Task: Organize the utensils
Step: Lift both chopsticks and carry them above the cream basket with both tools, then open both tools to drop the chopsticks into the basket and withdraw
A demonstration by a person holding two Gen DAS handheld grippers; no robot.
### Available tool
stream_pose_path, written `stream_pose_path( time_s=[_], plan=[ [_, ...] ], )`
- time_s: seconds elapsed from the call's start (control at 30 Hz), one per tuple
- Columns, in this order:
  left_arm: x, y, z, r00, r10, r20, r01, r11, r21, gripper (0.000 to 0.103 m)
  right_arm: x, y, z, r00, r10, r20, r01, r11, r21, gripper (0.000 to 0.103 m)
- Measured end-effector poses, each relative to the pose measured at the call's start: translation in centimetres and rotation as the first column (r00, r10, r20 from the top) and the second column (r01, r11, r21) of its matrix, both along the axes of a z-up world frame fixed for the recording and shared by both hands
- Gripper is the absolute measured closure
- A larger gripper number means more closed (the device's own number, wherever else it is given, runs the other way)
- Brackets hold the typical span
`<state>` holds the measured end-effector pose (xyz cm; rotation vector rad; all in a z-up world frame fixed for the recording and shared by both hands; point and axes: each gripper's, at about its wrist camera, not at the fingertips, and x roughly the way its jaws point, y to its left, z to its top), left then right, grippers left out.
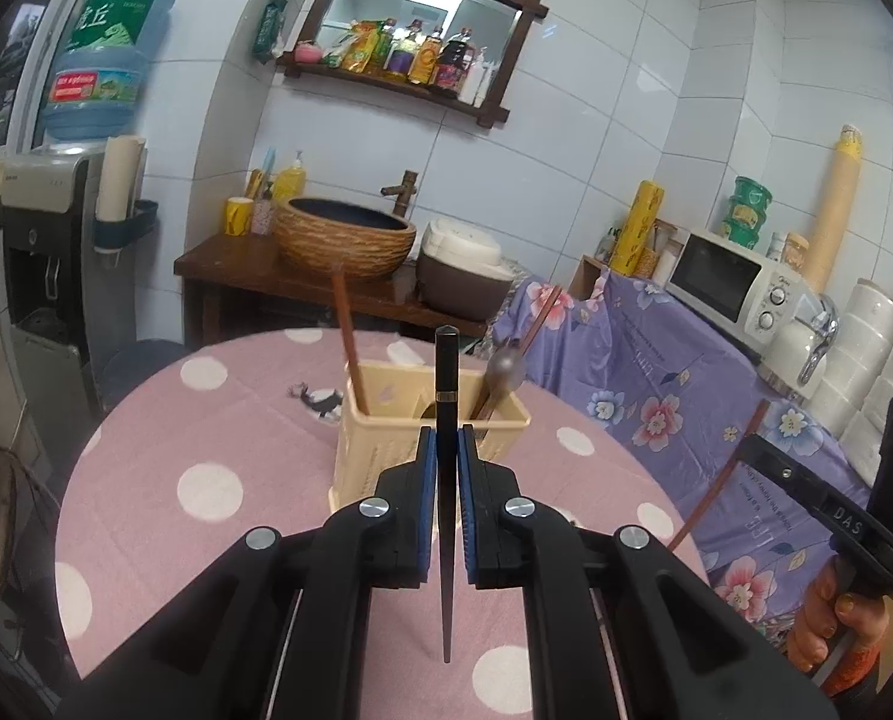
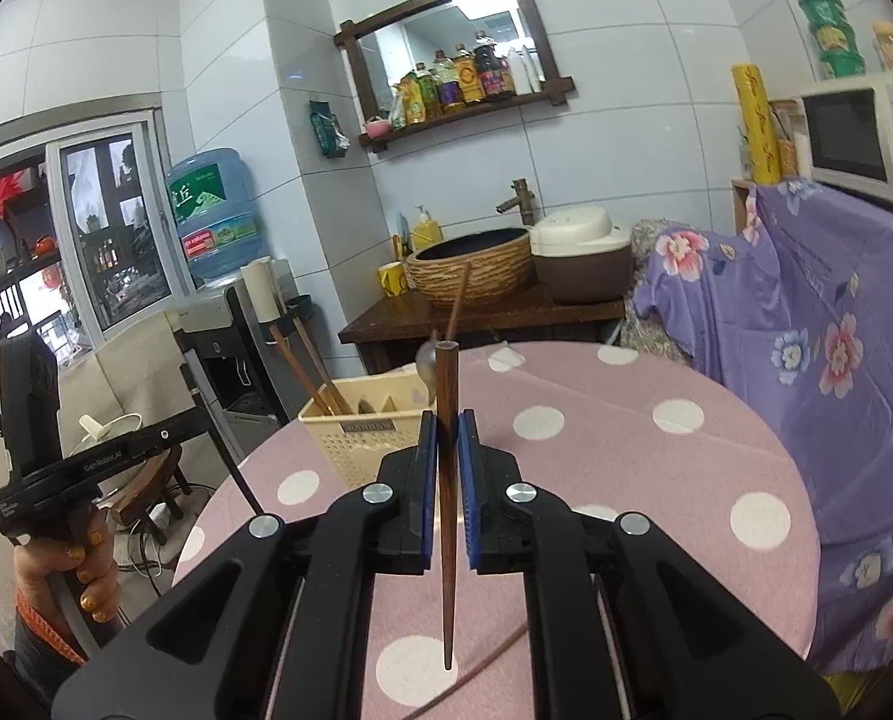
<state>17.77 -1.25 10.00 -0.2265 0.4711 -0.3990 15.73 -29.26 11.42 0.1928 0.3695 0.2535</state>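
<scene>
Left gripper (image 1: 446,444) is clenched on a black chopstick (image 1: 446,384), upright above the pink dotted table (image 1: 206,420), near the beige utensil holder (image 1: 374,450). Right gripper (image 2: 446,429) grasps a brown wooden chopstick (image 2: 446,384), also upright, holder to its left.

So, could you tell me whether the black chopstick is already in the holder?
Not yet: the left tongs grip the black chopstick upright, in front of the holder.

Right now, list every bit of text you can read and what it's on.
"虎丘": green label of the water jug.
"DAS": right claw's body.
"Gen Robot.AI": left claw's body.
Too blurred to read: jug's red band, microwave badge, shelf bottles, purple cloth print.
</scene>
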Motion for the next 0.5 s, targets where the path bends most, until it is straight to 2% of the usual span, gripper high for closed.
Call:
stream_pose_path(
  time_s=[0.1,0.3,0.4,0.5],
  plan=[
    [1.4,0.0,2.8,0.999,-0.001,0.035,0.001,1.0,-0.01,0.095,1.6,1.1,2.4,0.999,0.018,0.027,-0.018,1.0,-0.02,0.095],
    [3.8,-0.1,9.8,0.987,0.045,0.155,-0.045,0.999,-0.005,0.095,5.7,3.3,10.0,0.991,0.018,0.13,-0.016,1.0,-0.016,0.095],
    [5.3,-0.5,11.5,0.977,0.088,0.192,-0.092,0.996,0.01,0.095,7.7,4.4,12.1,0.985,-0.006,0.171,0.009,1.0,-0.015,0.095],
    [7.2,-1.1,11.3,0.977,0.112,0.184,-0.12,0.992,0.03,0.095,9.9,5.6,12.3,0.984,-0.029,0.174,0.034,0.999,-0.022,0.095]
  ],
)
